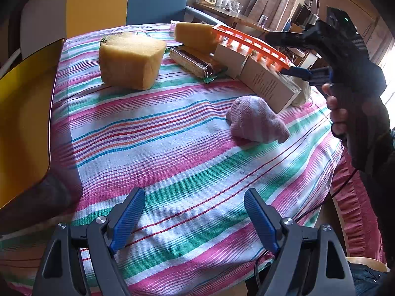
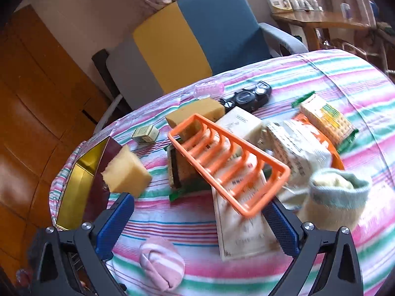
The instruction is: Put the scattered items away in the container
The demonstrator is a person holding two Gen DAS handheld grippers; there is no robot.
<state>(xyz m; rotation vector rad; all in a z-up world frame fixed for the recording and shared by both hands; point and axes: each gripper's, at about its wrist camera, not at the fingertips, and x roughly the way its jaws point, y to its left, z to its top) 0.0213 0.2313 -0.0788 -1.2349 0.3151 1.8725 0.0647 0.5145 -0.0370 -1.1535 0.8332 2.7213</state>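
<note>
orange rack is light and stiff, so grab a rim bar

the orange rack (image 2: 228, 164) is up in the air above the boxes in the middle of the striped surface (image 1: 172, 148). the right tool (image 2: 197, 218) has it by one corner, but i cannot tell how firmly. it looks like hard, thin plastic that could slip or swing. the left tool (image 1: 195, 219) is wide apart with nothing in it. the gold container (image 1: 24, 123) waits at the left edge.
</note>
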